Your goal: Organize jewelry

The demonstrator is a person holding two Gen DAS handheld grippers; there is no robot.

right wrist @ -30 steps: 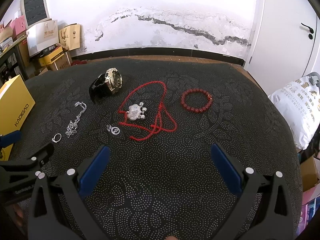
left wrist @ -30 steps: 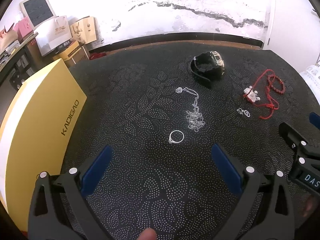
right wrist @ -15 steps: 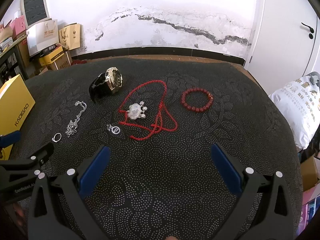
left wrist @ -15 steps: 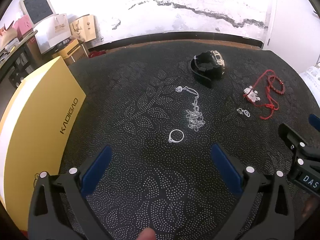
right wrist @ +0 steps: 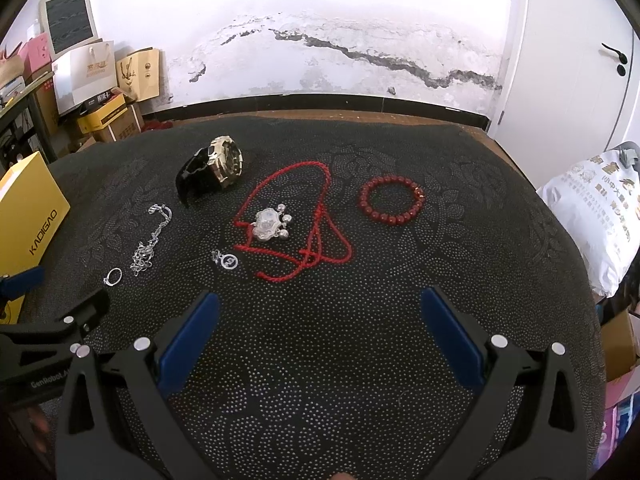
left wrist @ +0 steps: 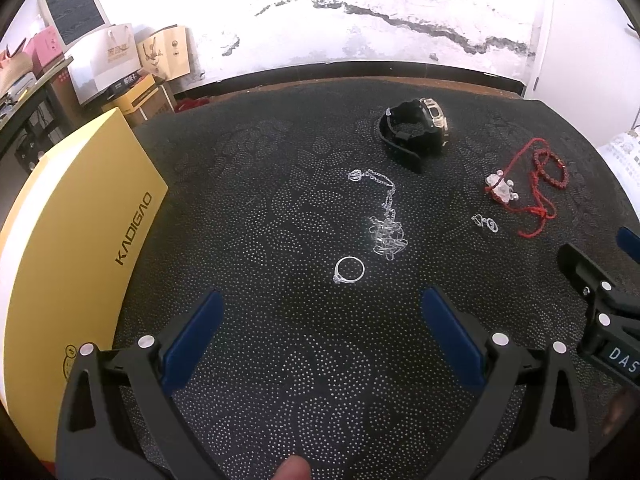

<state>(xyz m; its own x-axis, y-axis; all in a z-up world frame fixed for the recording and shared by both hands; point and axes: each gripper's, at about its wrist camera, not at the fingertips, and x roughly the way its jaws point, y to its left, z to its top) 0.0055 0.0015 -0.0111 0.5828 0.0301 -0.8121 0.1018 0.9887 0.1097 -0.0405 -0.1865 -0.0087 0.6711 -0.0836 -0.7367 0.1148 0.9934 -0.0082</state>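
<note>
The left gripper has its two blue fingers spread wide apart, with nothing between them. It hangs over the dark dotted cloth that covers the table. The right gripper is spread wide too and holds nothing. It hangs over the near part of the same cloth.

The jewelry lies out on the cloth, beyond both grippers. Just past the left gripper is a thin silver ring with a small stone. A little farther and to the right is a tangled silver chain with a tiny crown charm — the charm is at the far end, and the messy pile is at the near end, close to the ring but not touching it. Farther still sits a black watch with a gold face, resting on its side.

To the right of the chain is a small silver round charm. Just beside it lies a red cord necklace with a silver lock pendant — the cord makes big loose loops on the cloth. To the right of the necklace is a round bracelet of dark red beads, lying flat and apart from the cord.

On the left edge of the table stands a big yellow box with black letters.
</note>
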